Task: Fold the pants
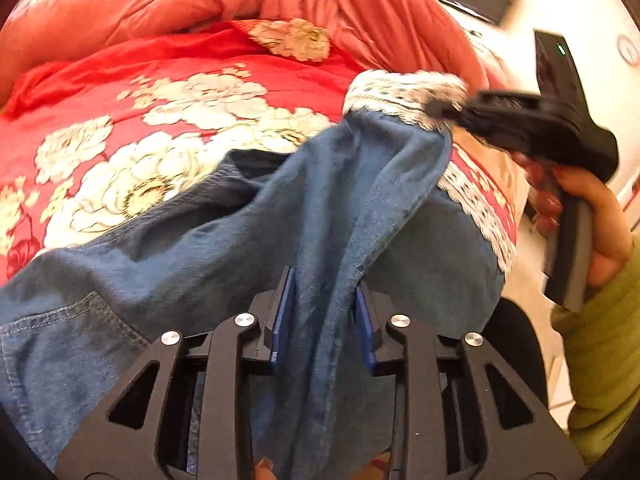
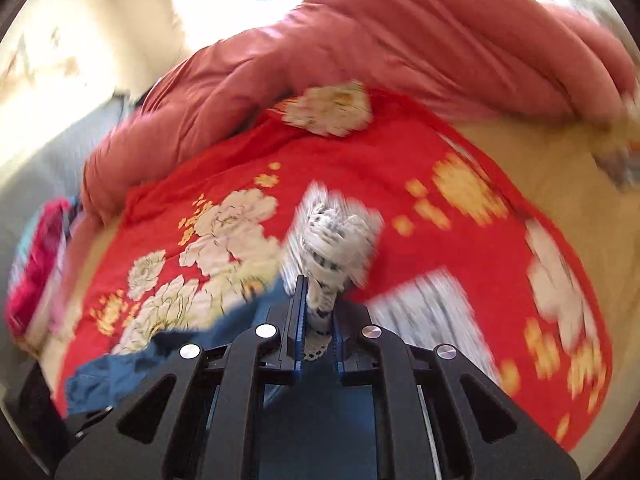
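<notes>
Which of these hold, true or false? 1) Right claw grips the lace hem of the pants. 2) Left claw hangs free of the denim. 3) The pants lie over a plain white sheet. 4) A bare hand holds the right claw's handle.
1) True: the right claw is closed on the white lace hem of the blue pants.
2) False: the left claw has a fold of denim between its fingers.
3) False: the pants lie on a red floral bedspread.
4) True: the hand, in a green sleeve, holds it.
</notes>
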Available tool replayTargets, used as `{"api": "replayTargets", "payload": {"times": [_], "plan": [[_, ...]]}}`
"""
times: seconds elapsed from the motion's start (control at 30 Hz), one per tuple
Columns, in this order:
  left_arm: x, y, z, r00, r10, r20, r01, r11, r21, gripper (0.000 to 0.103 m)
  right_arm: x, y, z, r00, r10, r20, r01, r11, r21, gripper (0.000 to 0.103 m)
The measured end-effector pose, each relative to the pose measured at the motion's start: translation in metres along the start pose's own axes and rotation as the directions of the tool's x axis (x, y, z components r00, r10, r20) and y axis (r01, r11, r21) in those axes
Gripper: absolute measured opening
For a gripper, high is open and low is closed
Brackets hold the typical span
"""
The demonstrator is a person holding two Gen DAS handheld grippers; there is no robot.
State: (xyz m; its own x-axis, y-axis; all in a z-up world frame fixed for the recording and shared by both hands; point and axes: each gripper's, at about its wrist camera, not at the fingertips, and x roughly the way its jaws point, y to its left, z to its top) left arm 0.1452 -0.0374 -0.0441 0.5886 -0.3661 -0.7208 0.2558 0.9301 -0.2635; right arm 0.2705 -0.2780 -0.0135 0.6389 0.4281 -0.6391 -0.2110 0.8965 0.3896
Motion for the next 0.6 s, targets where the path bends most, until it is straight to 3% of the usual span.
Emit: {"api": "replayTargets", "payload": {"times": [0.27, 0.43, 0.53, 0.57, 0.6], "plan": [[0.002, -0.027, -0.008, 1.000, -0.003, 0.031, -0.002, 0.987, 0.162, 0.020, -0.023, -0.051, -0.050, 0.998, 0.044, -0.032, -0.040, 0.991, 0.126, 0.012], [0.006, -0.042, -0.015, 0.999, 0.010, 0.045, -0.021, 0.968, 0.249, 0.027, -0.026, -0.060, -0.053, 0.999, 0.028, -0.017, -0.026, 0.989, 0.145, 0.031], [0.013, -0.044, -0.016, 0.999, 0.035, 0.030, -0.042, 0.964, 0.264, 0.025, -0.026, -0.064, -0.050, 1.000, 0.006, -0.008, -0.005, 0.989, 0.149, 0.028], [0.015, -0.042, -0.016, 0.999, 0.044, 0.021, -0.048, 0.965, 0.257, 0.019, -0.025, -0.065, -0.050, 1.000, 0.001, -0.009, 0.000, 0.990, 0.143, 0.016], [0.017, -0.039, -0.015, 0.998, 0.056, 0.011, -0.057, 0.968, 0.246, 0.017, -0.026, -0.064, -0.050, 1.000, -0.006, -0.011, 0.008, 0.991, 0.133, 0.011]]}}
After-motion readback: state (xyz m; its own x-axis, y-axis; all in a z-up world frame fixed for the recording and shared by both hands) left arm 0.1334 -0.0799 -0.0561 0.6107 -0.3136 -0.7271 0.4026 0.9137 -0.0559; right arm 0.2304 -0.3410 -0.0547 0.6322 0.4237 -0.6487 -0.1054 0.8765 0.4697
